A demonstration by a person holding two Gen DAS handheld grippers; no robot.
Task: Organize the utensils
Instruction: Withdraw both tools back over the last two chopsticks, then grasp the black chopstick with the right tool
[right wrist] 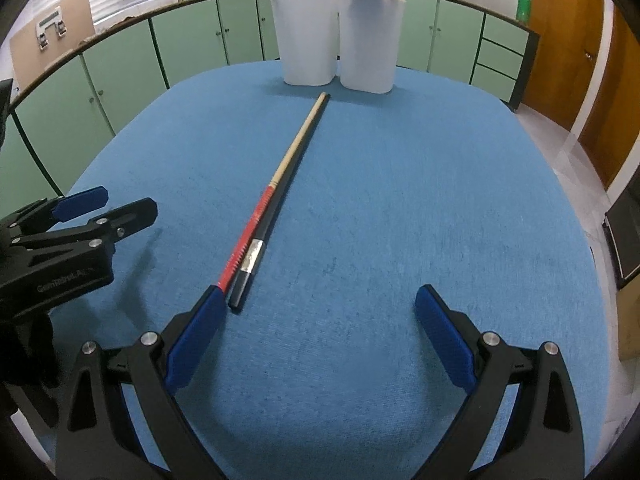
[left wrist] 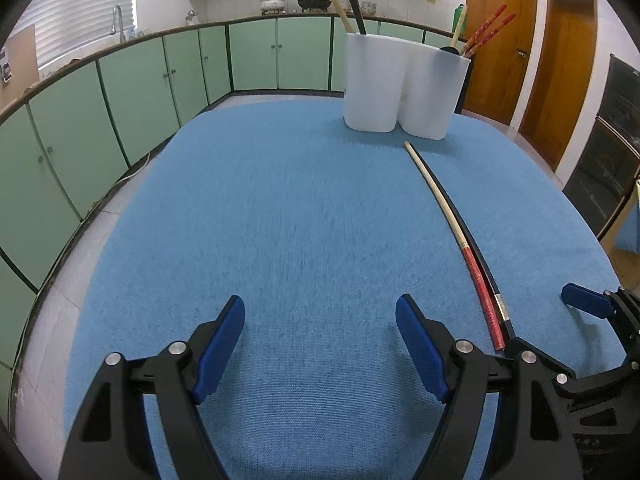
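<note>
Two chopsticks lie side by side on the blue table: a red-and-cream chopstick [right wrist: 276, 188] [left wrist: 448, 216] and a black chopstick [right wrist: 260, 248] [left wrist: 486, 264] with a silver band. At the table's far edge stands a white two-compartment holder [right wrist: 336, 40] [left wrist: 404, 84] with chopsticks and utensils upright in both cups. My right gripper [right wrist: 320, 312] is open, and its left fingertip [right wrist: 212, 300] sits just at the chopsticks' near ends. My left gripper [left wrist: 320, 320] is open over bare cloth, left of the chopsticks. Each gripper shows in the other's view [right wrist: 80, 208] [left wrist: 588, 304].
The blue cloth [left wrist: 280, 220] covers the rounded table. Green kitchen cabinets [left wrist: 140, 92] curve behind it, with a sink and pots on the counter. Wooden doors [left wrist: 560, 60] and a dark oven [left wrist: 612, 152] stand to the right.
</note>
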